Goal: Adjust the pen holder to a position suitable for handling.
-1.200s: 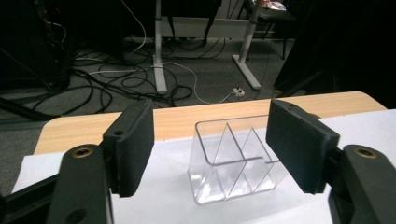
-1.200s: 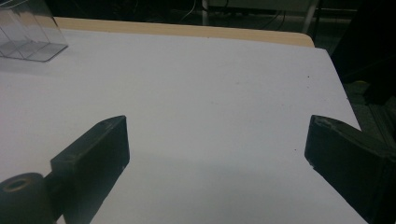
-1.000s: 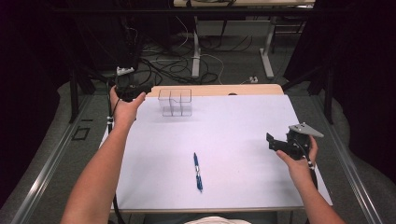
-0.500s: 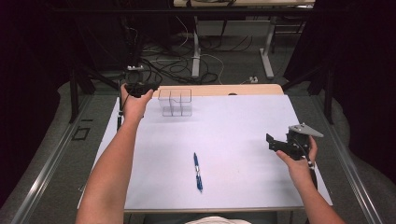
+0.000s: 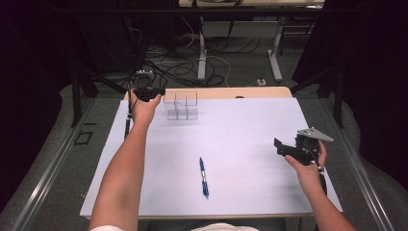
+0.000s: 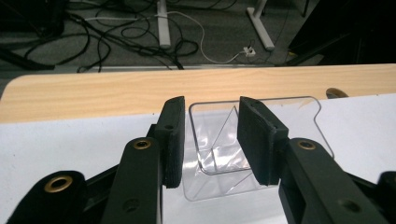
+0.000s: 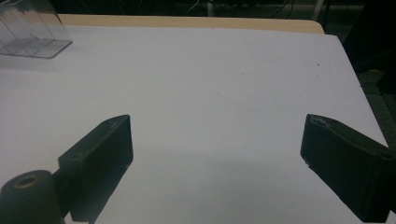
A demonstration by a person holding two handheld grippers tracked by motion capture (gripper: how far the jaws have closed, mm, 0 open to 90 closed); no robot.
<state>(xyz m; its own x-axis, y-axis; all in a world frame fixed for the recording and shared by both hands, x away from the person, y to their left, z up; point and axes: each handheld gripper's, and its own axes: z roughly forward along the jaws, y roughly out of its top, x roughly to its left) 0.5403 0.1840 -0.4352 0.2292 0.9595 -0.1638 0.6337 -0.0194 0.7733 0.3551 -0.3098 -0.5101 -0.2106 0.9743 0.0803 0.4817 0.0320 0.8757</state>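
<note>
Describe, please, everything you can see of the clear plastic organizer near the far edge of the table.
The clear plastic organizer is a see-through, open-topped box with thin inner walls that split it into compartments, all of which look empty. It stands upright on the white table cover near the far edge, beside the bare wooden strip. The left gripper straddles its near corner, one jaw outside the wall and one inside; the jaws have just been closing, and contact cannot be told.
</note>
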